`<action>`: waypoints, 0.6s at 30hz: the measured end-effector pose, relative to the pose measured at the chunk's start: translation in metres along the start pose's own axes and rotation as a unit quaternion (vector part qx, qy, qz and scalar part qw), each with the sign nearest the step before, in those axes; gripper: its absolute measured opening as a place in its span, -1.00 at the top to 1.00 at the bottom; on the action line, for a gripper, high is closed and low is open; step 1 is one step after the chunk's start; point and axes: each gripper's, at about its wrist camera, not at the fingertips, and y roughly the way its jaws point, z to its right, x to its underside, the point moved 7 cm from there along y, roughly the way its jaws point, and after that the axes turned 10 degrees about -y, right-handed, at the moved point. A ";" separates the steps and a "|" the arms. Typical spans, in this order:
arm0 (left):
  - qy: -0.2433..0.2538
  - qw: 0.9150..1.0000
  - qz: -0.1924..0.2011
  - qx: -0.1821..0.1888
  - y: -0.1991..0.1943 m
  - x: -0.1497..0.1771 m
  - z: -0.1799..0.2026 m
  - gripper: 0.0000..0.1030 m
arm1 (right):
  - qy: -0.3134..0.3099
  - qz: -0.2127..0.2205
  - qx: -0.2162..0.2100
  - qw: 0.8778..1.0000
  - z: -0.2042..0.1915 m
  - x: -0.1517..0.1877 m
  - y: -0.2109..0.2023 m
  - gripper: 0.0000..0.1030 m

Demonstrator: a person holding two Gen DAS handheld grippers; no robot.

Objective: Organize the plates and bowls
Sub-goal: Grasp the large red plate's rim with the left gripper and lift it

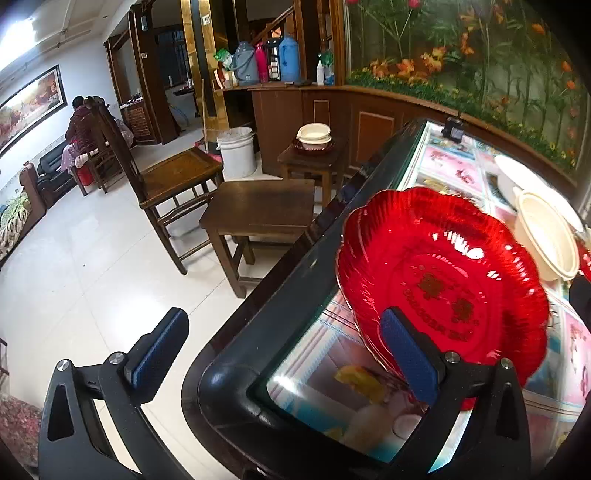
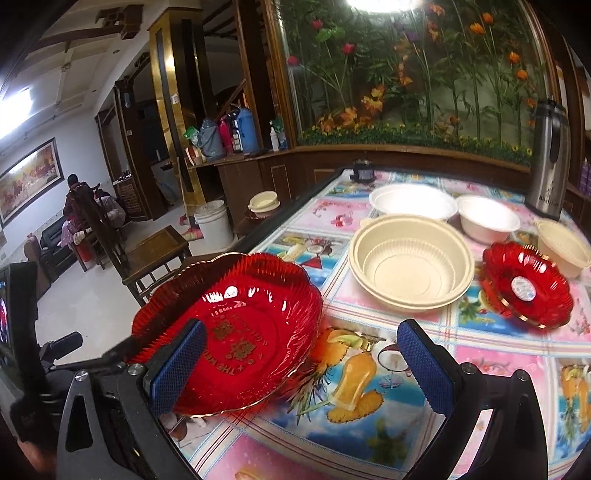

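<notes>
Open left gripper beside tilted red plate

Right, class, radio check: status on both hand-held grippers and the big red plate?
Left hand-held gripper open, one finger at the big red plate. Right hand-held gripper open, empty. Plate tilted at the table corner. Cream bowl beyond, clear.

1. Glaring from a ceiling lamp at top centre of the right view.
2. Sparkling on the red plate.
3. Bending and darkening toward frame corners.
4. Blurring slightly at right edges.
</notes>
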 end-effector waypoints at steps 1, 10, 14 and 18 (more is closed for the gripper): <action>0.002 1.000 -0.004 -0.003 0.003 -0.001 0.001 -1.00 | 0.006 -0.004 -0.002 1.000 0.002 0.001 0.004 -0.99; 0.006 0.999 -0.040 0.000 0.024 -0.004 0.020 -1.00 | 0.044 -0.034 -0.025 0.998 0.010 0.002 0.046 -0.98; 0.008 0.998 -0.064 -0.002 0.033 -0.003 0.028 -1.00 | 0.062 -0.045 -0.042 0.996 0.014 0.003 0.063 -0.93; 0.010 0.996 -0.086 -0.006 0.040 0.003 0.031 -1.00 | 0.057 -0.049 -0.044 0.996 0.016 0.002 0.075 -0.87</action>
